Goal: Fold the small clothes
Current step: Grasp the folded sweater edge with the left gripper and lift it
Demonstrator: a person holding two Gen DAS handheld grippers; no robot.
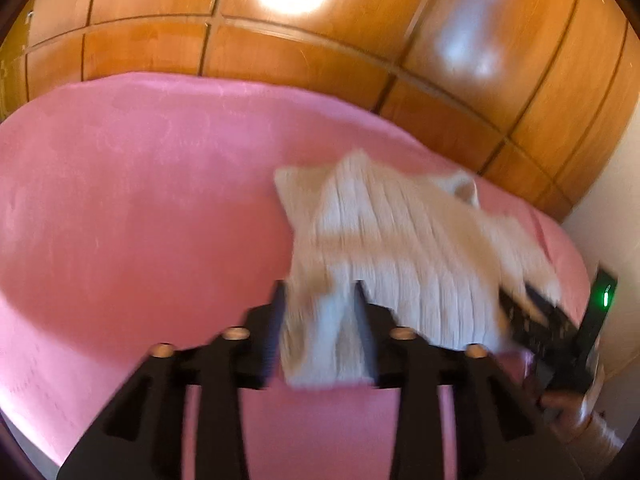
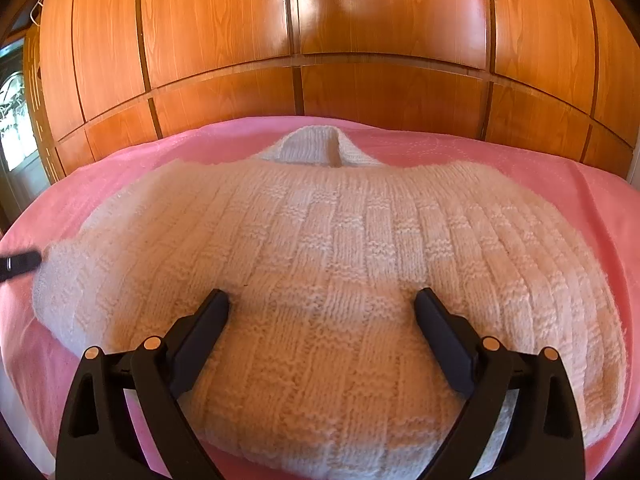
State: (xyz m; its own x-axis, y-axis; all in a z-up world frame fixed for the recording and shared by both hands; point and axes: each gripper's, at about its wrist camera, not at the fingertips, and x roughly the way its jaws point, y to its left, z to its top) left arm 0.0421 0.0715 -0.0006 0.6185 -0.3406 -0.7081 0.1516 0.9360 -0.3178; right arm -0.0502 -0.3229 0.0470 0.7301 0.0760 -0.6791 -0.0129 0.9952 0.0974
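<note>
1. Left wrist view: the left tool (image 1: 320,292) is clenched on a bunched edge of the cream knitted sweater (image 1: 404,248), with cloth filling the narrow gap between its two fingers. From the tool the rest of the garment spreads away toward 1 o'clock over the pink bed (image 1: 132,208). The picture is blurred, so which edge is gripped cannot be told. At 3 o'clock the right tool (image 1: 532,300) touches the sweater's far corner; its state is unclear from here.

2. Right wrist view: the right tool (image 2: 322,300) is released, jaws wide apart, poised over the sweater (image 2: 320,240), which lies spread on the bed (image 2: 580,184). The collar points to 12 o'clock; the long axis runs from 9 to 3 o'clock. A dark tip of the left tool (image 2: 24,260) meets the sleeve end at 9 o'clock.

3. Judgement: the left tool already holds cloth, so it leads; a fold would carry its end across toward 3 o'clock.
</note>
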